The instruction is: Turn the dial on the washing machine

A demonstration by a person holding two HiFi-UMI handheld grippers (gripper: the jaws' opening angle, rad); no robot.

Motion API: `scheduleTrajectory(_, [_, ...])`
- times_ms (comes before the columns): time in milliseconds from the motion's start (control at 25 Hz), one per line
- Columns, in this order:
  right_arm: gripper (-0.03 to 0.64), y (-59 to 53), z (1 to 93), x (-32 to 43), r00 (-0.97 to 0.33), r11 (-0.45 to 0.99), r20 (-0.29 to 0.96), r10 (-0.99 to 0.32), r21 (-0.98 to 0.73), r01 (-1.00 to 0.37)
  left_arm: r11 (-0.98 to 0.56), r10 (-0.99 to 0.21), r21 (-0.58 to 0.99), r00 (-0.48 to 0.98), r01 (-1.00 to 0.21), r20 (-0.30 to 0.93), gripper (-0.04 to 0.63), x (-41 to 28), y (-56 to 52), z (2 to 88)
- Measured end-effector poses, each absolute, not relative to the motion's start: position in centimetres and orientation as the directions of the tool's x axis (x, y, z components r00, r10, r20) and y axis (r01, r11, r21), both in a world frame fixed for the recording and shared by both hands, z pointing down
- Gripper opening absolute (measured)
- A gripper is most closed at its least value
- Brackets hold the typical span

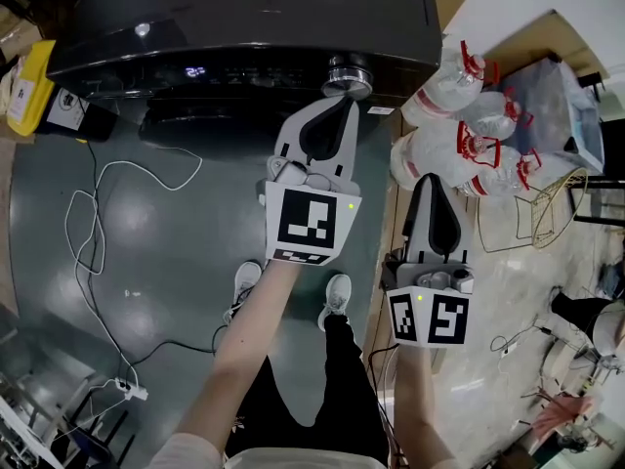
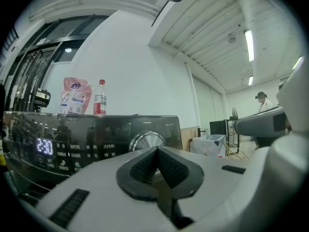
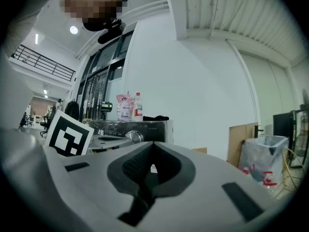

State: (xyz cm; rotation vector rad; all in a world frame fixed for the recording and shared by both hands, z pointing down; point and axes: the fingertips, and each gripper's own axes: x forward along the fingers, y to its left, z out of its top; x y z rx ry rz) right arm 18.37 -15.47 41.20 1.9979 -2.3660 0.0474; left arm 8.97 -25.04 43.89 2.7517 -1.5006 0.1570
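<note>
My left gripper (image 1: 344, 106) points its tip at the dial (image 1: 349, 74) and is just short of it. Its jaws are pressed together with nothing between them. The dial sits at the right end of the control panel (image 2: 72, 144) on the front of the washing machine (image 1: 244, 18). It is a round knob with a bright, metal-looking rim and a flat face, standing out from glossy black plastic that carries a small lit display and rows of white labels.

I judge the dial to be stiff and fixed. It should only spin about its own axis, probably in clicks, and it won't lift or give. The smooth rim looks slippery, so I would open the jaws and set my ribbed dark pads on opposite sides of the rim. I'd square them to the face before rolling my wrist, squeezing firmly but not hard.

My right gripper (image 1: 430, 184) hangs back to the right, well apart from the machine, with its jaws also closed on nothing.
</note>
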Motion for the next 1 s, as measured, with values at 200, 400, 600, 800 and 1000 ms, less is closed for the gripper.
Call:
scheduleTrajectory(200, [0.002,-16.2,37.1,17.2,-0.179,0.179,-0.008,-0.984,0.022,-0.984,-0.541,-0.841,-0.069,0.539,-0.838,0.048,-0.002,8.0,-24.5,39.4])
scheduleTrajectory(400, [0.002,-17.0,29.9,16.1,-0.179,0.175,-0.087,-0.980,0.053,-0.983,-0.515,-0.853,-0.099,0.521,-0.851,-0.039,-0.002,5.5,-24.2,30.9])
scheduleTrajectory(600, [0.002,-15.9,23.4,13.7,-0.178,0.173,-0.105,-0.978,0.058,-0.983,-0.464,-0.878,-0.091,0.471,-0.881,-0.080,-0.002,0.2,-21.5,23.0])
scheduleTrajectory(800, [0.002,-13.7,18.5,11.3,-0.211,0.203,-0.085,-0.974,0.099,-0.974,-0.414,-0.902,-0.041,0.415,-0.910,-0.115,-0.002,-4.5,-17.3,16.9])
scheduleTrajectory(1000, [0.002,-10.3,16.5,8.5,-0.243,0.231,-0.070,-0.967,0.153,-0.961,-0.377,-0.912,-0.095,0.387,-0.921,-0.136,-0.002,-8.4,-13.2,13.8])
